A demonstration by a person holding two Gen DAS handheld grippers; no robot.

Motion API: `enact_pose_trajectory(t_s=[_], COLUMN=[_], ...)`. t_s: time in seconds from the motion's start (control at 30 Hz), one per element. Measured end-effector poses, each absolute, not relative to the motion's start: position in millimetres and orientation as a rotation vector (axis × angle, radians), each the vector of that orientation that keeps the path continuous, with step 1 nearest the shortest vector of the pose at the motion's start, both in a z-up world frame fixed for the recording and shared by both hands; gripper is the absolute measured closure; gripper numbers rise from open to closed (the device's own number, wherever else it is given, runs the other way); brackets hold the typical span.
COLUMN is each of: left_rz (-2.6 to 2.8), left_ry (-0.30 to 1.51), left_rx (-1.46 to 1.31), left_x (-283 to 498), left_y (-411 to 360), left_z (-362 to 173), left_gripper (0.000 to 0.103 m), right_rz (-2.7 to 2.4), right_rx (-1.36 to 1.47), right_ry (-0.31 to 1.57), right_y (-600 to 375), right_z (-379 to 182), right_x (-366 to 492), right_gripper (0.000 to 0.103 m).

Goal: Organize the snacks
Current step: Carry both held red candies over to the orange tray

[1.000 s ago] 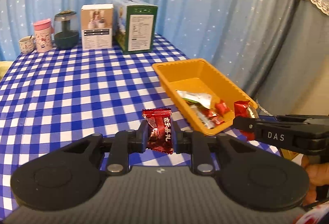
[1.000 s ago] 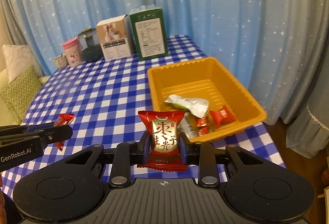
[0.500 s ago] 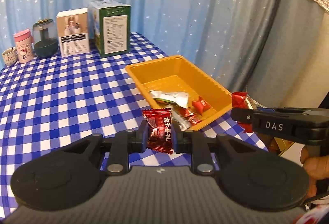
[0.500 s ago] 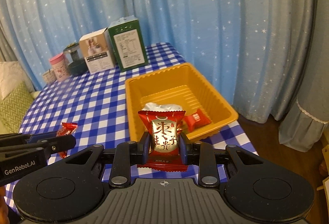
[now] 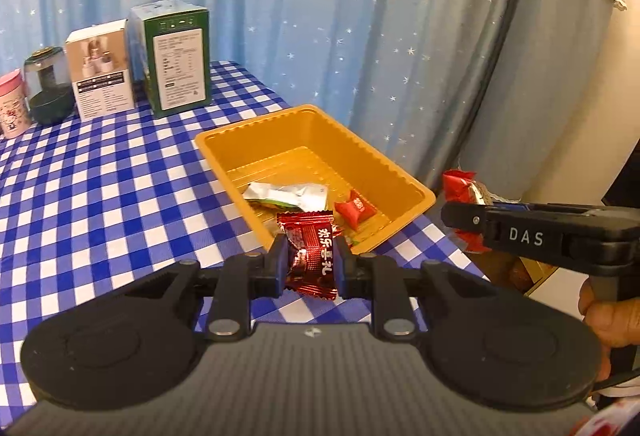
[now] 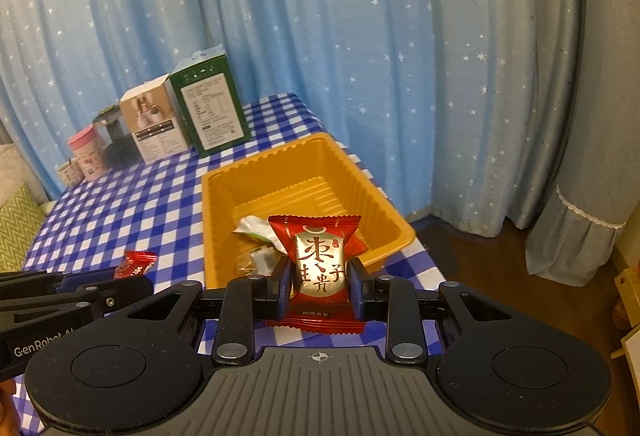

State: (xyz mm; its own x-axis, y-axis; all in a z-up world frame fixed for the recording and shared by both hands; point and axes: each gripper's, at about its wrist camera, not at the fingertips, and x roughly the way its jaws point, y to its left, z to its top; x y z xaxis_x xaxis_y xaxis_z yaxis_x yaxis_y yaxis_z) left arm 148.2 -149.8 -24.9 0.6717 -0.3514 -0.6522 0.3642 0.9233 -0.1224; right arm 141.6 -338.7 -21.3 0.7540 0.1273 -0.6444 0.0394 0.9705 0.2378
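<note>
An orange tray sits at the table's right edge and holds a silver packet, a small red candy and other wrappers. My left gripper is shut on a dark red candy, held just before the tray's near corner. My right gripper is shut on a red and gold snack packet, held before the tray's near rim. Each gripper shows in the other's view, the right gripper beside the tray, the left gripper left of it.
A blue checked tablecloth covers the table. At the back stand a green box, a white box, a dark jar and a pink cup. Blue starry curtains hang behind. Bare floor lies past the table's right edge.
Both grippers have moved right and nearer the tray, still holding their snacks. The tray now sits centred in both views.
</note>
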Motion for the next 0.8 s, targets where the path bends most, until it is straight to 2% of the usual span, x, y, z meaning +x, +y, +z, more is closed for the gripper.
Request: enact_pose_trajectory(t_s=[0.8], left_rz=[-0.419], left_ry=[0.749], left_rx=[0.017], left_x=[208], left_y=[-167], left_z=[-43], left_gripper=[0.083], right_rz=[0.049], right_rx=[0.195], right_ry=[0.741], right_y=[-350], right_z=[-37], right_x=[199], right_gripper=[0.073])
